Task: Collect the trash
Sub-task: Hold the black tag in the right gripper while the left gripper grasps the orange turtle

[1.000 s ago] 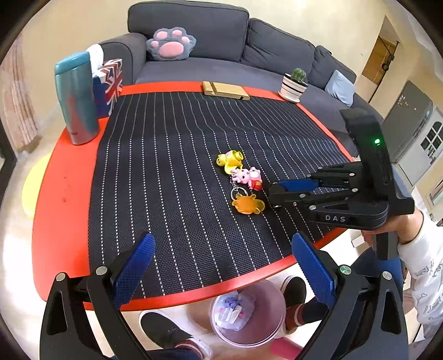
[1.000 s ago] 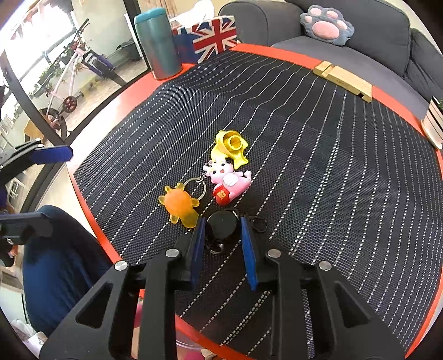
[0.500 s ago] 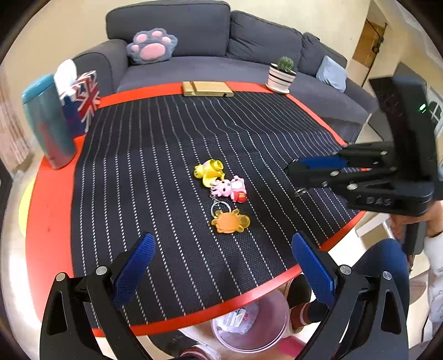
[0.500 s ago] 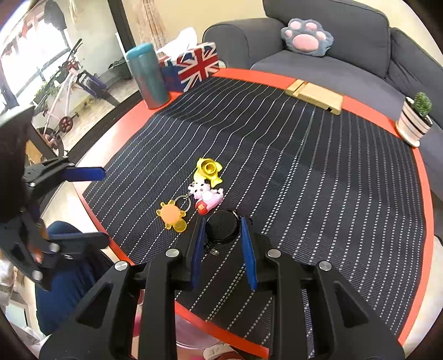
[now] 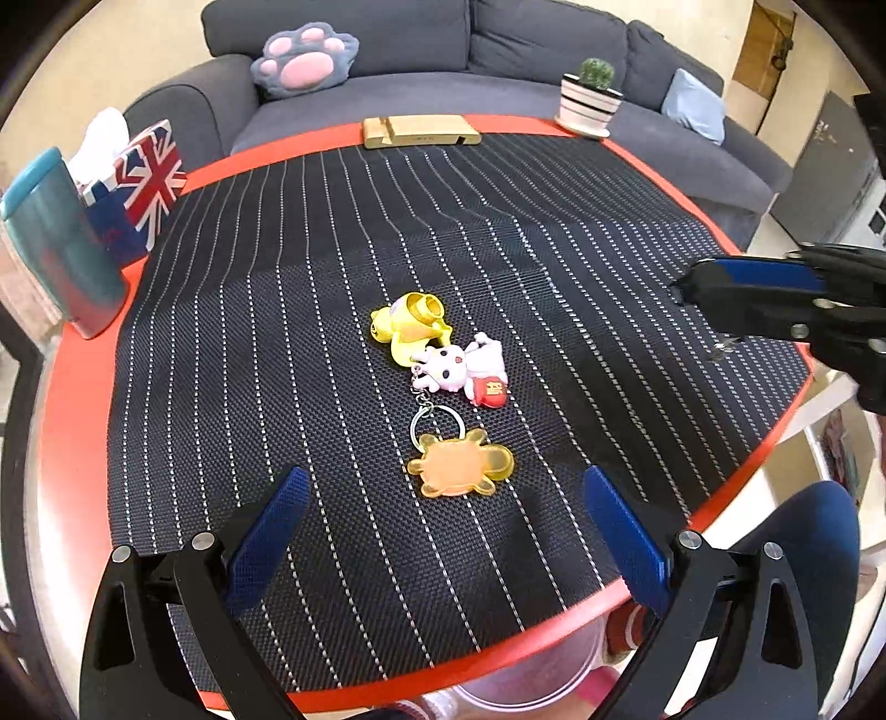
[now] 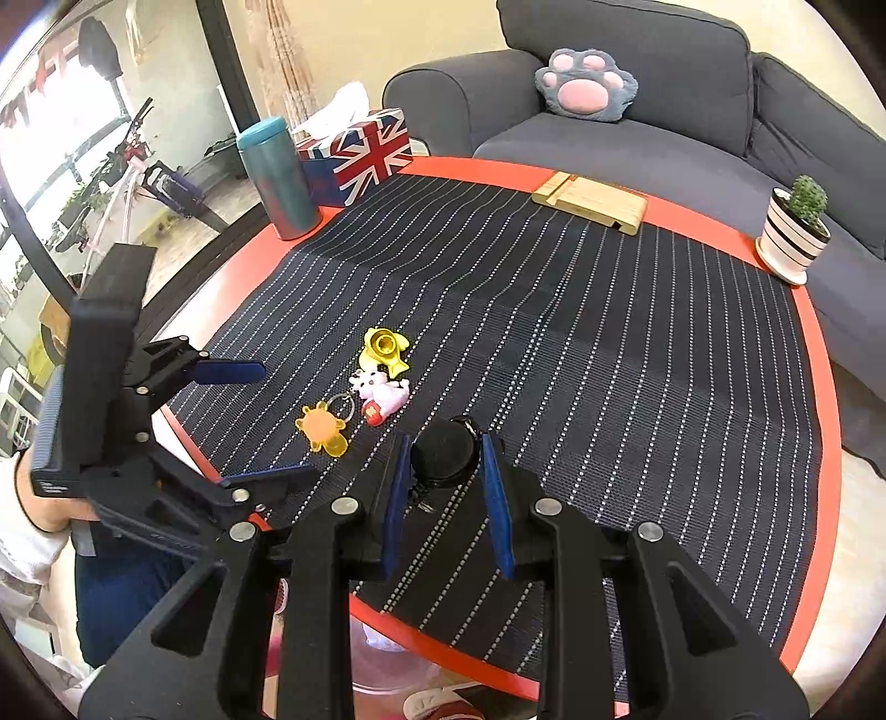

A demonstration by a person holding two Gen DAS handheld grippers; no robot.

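Here the right gripper (image 6: 443, 487) was clamped on a black round badge reel (image 6: 444, 451), its blue pads pressing the disc from both sides and holding it clear above the near part of the striped mat (image 6: 609, 360). A small metal clip dangled below the disc between the fingers. The left gripper (image 5: 443, 526) hung over the near edge of the mat with its jaws spread wide and nothing between them.

On the mat, near its middle, lay a chained cluster of keyring charms: a yellow charm (image 5: 412, 327) farthest, a pink-and-white pig charm (image 5: 459, 368) just nearer and touching it, then a metal ring (image 5: 437, 423) joined to an orange turtle charm (image 5: 459, 465), which sat nearest the left gripper, just beyond its fingertips.

The mat covered a red table (image 5: 72, 443). At its far left stood a teal tumbler (image 5: 55, 243) beside a Union Jack tissue box (image 5: 141, 188). A wooden stand (image 5: 421, 132) lay at the far edge, with a potted cactus (image 5: 590, 97) to its right. Behind was a grey sofa (image 5: 498, 50) carrying a paw-shaped cushion (image 5: 304, 58). Below the near table edge the rim of a pink bin (image 5: 531, 681) showed, its contents not clear.
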